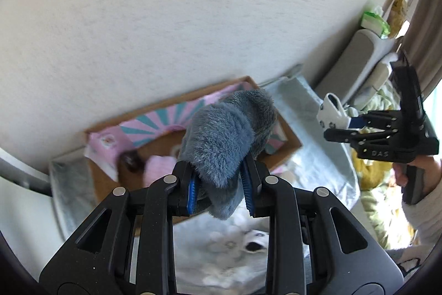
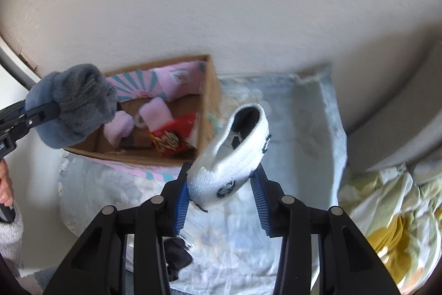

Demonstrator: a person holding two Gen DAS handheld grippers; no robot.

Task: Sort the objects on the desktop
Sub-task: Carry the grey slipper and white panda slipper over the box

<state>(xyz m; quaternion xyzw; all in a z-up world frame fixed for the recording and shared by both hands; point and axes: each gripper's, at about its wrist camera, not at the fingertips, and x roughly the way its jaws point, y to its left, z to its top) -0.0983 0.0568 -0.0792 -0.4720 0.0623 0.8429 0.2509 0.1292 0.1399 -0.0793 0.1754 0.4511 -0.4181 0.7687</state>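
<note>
A grey plush is clamped between the blue pads of the left gripper, its fur bulging out above the fingertips and a flap hanging below them. The plush is held above the near side of an open cardboard box, which serves as the landmark here. In the right wrist view the same plush is seen at the box's left edge, raised over its rim.

A white knitted sock with dark patches is gripped by the right gripper, the jaws closed on its lower end while the open cuff points up and away. The sock is held just right of the box, over a pale floral cloth on which the box is set. From the left wrist view the sock is seen well to the right of the box, at the tip of the right gripper, whose handle is held by a hand in a light sleeve.

Inside the box, pink fluffy items and a red packet are seen lying on the bottom; the inner walls are lined with pink and teal striped paper. A plain pale wall is seen behind the box. A yellow and green patterned fabric is seen to the right of the cloth.
</note>
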